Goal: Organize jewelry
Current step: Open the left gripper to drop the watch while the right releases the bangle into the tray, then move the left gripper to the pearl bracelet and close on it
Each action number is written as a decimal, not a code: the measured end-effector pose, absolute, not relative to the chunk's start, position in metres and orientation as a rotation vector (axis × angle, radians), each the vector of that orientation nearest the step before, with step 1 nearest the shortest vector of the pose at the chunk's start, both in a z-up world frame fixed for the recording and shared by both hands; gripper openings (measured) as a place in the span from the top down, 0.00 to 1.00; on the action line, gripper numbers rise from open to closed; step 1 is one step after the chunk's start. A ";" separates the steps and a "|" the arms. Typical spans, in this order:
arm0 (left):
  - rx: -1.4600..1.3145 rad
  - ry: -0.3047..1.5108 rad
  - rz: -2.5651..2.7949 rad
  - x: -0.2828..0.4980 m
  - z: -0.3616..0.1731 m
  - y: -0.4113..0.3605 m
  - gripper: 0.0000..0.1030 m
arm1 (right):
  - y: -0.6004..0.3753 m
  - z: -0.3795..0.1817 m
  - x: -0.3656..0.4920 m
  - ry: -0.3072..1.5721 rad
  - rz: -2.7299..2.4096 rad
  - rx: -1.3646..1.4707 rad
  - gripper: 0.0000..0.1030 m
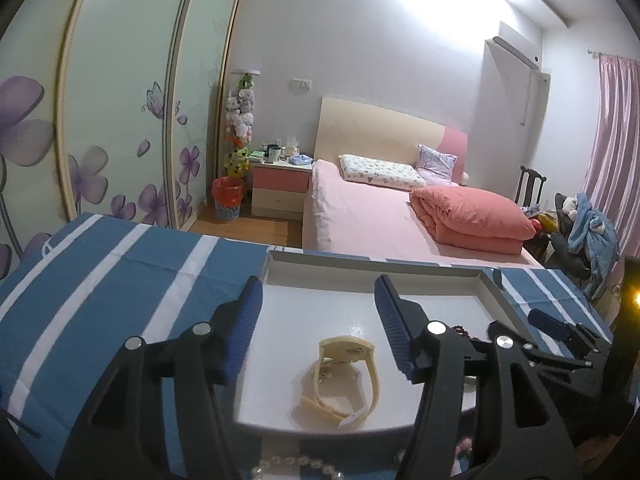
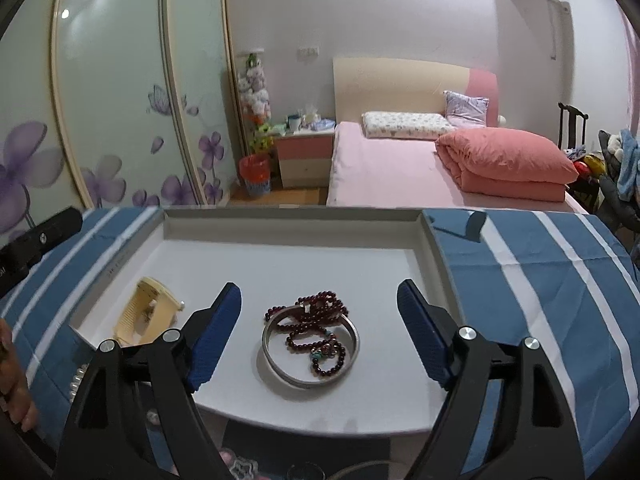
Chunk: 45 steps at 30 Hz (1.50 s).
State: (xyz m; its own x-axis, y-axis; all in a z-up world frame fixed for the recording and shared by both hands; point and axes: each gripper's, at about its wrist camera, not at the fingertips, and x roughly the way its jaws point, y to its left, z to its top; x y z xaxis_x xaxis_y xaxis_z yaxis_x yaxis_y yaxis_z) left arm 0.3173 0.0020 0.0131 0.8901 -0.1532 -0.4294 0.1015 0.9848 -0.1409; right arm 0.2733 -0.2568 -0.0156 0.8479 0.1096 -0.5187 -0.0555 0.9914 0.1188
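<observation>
Jewelry tray (image 2: 430, 240) on striped cloth (image 2: 540, 280), unobstructed

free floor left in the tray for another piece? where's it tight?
Free: the tray's far half, between its back wall and the silver bangle; also the strip between the cream watch and the bangle. Crowded: the near centre, where the dark red bead strand lies across the bangle, and the near left corner with the watch.

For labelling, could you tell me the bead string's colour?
Dark red bead string, clearest in the right wrist view.

shiny metal bangle (image 2: 311, 347), glossy tray (image 2: 424, 236) (white)
</observation>
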 end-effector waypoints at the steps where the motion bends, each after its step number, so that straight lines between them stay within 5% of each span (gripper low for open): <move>1: -0.114 0.451 -0.133 0.311 0.015 0.005 0.42 | -0.259 -0.013 0.269 0.543 0.086 0.109 0.22; 14: -0.018 0.652 -0.141 0.250 -0.020 0.027 0.40 | -0.278 -0.001 0.177 0.496 0.081 0.212 0.20; 21: 0.036 0.845 -0.128 0.264 -0.057 0.021 0.64 | -0.280 -0.010 0.158 0.518 0.078 0.212 0.20; 28: 0.075 0.885 -0.092 0.271 -0.073 0.014 0.69 | -0.292 -0.017 0.151 0.516 0.062 0.227 0.20; 31: 0.092 0.883 -0.098 0.270 -0.072 0.009 0.90 | -0.298 -0.022 0.150 0.521 0.051 0.237 0.20; 45: 0.030 0.885 -0.021 0.275 -0.069 0.052 0.90 | -0.301 -0.059 0.184 0.750 -0.030 0.147 0.25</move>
State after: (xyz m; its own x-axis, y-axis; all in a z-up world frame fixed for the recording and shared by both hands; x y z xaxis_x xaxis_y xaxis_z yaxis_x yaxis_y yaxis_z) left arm 0.2755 0.0519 -0.0686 0.6328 -0.0059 -0.7743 0.0312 0.9994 0.0179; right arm 0.1841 -0.3013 -0.0589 0.7319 0.0247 -0.6809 0.0799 0.9893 0.1218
